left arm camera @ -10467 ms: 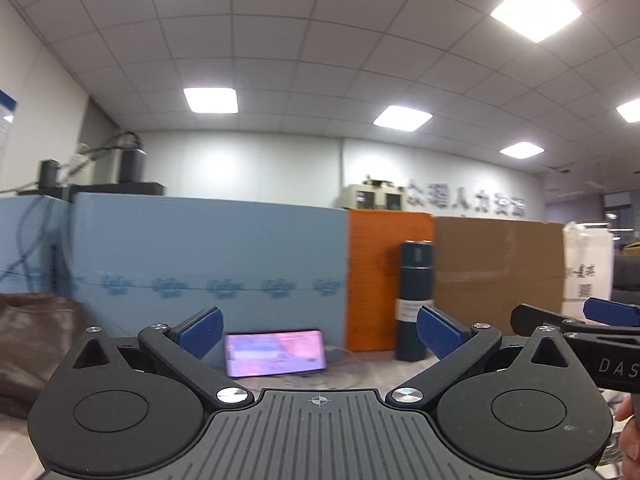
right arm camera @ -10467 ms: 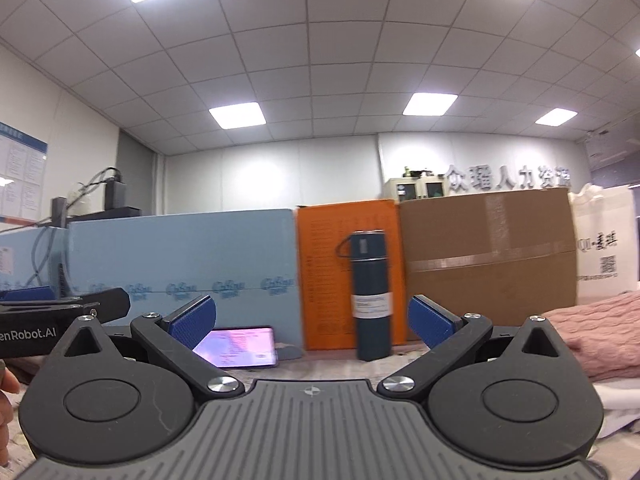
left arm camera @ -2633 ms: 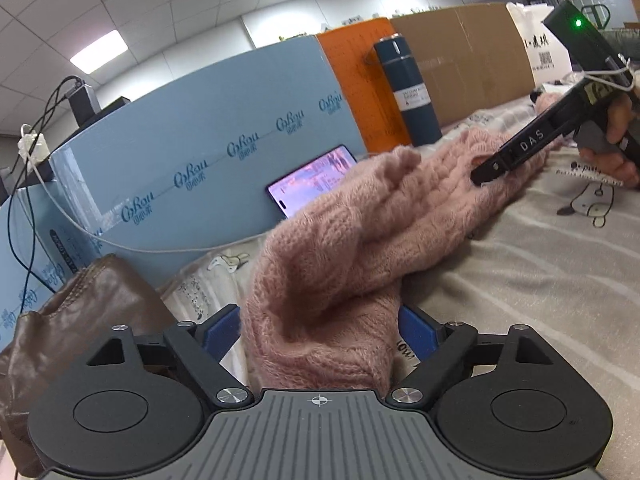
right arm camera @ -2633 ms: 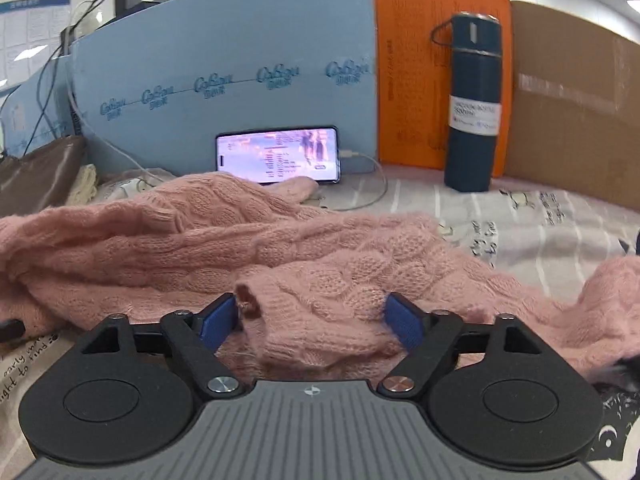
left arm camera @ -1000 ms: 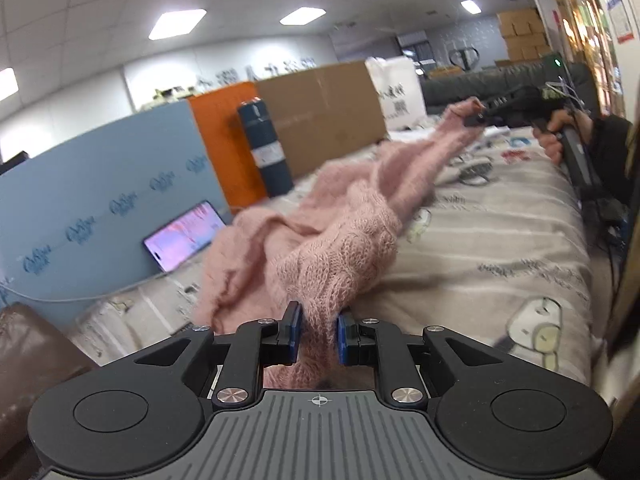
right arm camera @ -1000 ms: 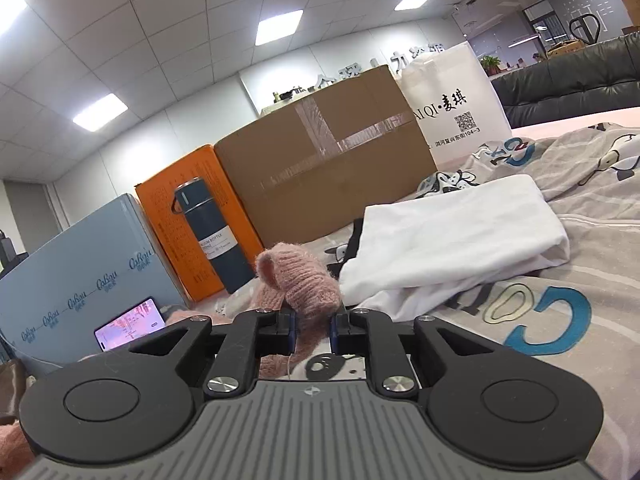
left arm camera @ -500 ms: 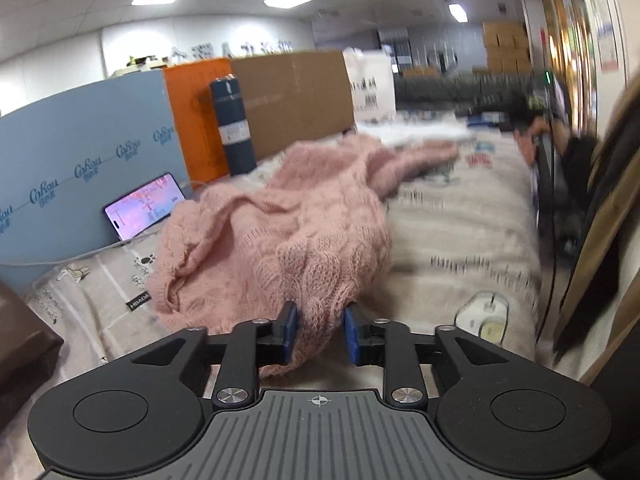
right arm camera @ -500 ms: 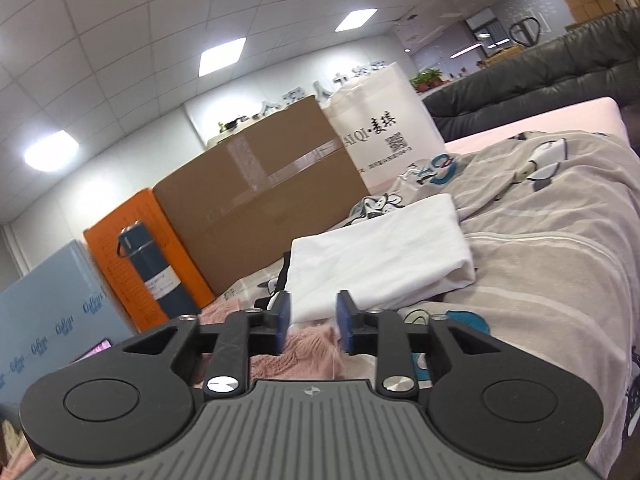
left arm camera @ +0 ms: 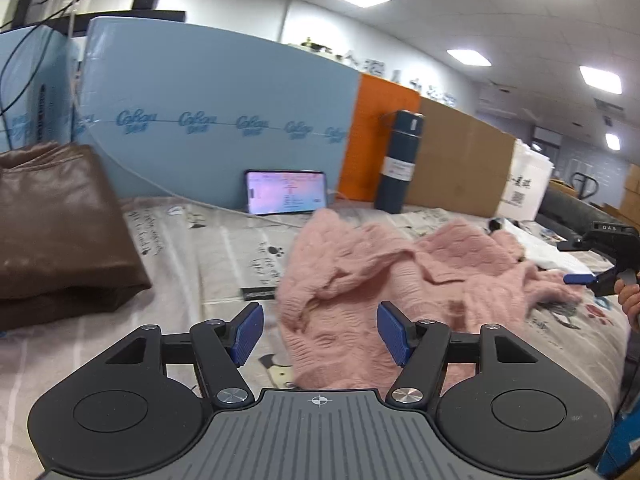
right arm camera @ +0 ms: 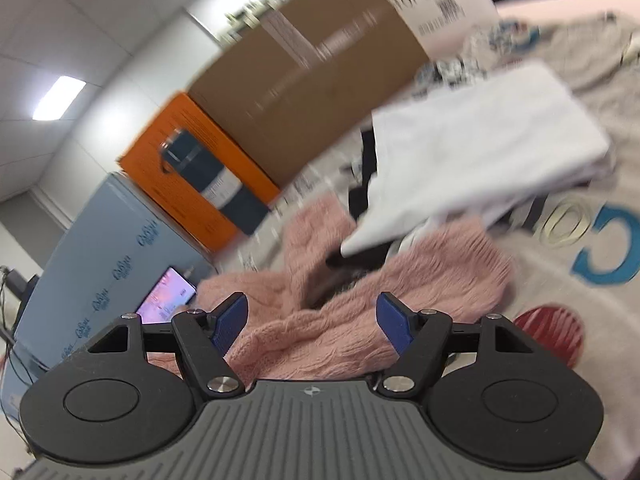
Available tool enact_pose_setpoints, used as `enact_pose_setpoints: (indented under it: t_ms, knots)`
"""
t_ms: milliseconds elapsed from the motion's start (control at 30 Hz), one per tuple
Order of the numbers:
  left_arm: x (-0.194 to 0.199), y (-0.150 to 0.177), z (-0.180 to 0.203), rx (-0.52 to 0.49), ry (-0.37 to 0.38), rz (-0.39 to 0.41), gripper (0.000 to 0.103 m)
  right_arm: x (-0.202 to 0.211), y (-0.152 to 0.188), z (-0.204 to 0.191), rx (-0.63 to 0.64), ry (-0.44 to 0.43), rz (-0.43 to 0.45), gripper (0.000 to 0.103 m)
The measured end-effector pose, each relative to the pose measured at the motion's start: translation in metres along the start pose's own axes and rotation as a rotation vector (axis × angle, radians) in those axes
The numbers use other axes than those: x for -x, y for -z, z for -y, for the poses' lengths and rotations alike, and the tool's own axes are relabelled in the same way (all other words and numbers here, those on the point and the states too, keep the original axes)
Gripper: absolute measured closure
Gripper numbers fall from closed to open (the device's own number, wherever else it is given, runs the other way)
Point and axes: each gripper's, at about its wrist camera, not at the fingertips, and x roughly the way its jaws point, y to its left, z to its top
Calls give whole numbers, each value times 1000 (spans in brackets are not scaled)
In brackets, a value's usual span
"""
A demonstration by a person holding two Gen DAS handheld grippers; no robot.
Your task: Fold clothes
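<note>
Printed grey bedding (left arm camera: pixel 224 264) carries the pink sweater (left arm camera: pixel 400 276), crumpled beside folded white cloth (right arm camera: pixel 480 148); the left gripper (left arm camera: pixel 320 334) and right gripper (right arm camera: pixel 312 322) are both opening, sweater between unpressed pads; spreading it flat first would suit.

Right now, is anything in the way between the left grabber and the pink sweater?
No. The pink sweater lies right in front of the left gripper, its near edge between the opening jaws. Only printed bedsheet lies around it.
</note>
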Motion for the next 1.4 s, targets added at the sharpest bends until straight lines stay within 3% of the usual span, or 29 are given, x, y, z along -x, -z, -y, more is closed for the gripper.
enact_pose_setpoints:
  t_ms: [167, 300, 467, 567, 600, 633, 667, 733, 1000, 1267, 1400]
  knots:
    - [3, 6, -7, 30, -58, -52, 38, -41, 3, -10, -21, 79, -88, 36]
    - [-8, 11, -7, 21, -88, -129, 39, -53, 9, -18, 25, 128, -83, 40]
    - [-24, 13, -1, 33, 2, -188, 40, -50, 22, -26, 128, 146, -53, 59]
    - [-31, 18, 19, -40, 45, -210, 43, -47, 34, -28, 193, 110, -47, 73]
    - [-31, 18, 27, -77, 57, -210, 57, -45, 37, -27, 199, 84, -45, 77]
    - [-30, 18, 32, -103, 76, -210, 82, -44, 40, -26, 203, 57, -45, 84]
    - [-30, 18, 36, -114, 82, -208, 90, -43, 42, -25, 203, 26, -49, 87]
    - [-25, 18, 39, -130, 75, -180, 97, -42, 45, -23, 189, -32, -43, 94]
    - [27, -9, 9, -40, -49, 31, 97, 2, 38, -29, 202, -193, 149, 100]
    - [49, -10, -5, -16, -152, 36, 97, 57, 58, -19, 243, -146, 207, 100]
    - [43, -4, -14, -20, -237, -27, 97, 59, 57, -9, 215, -99, 181, 96]
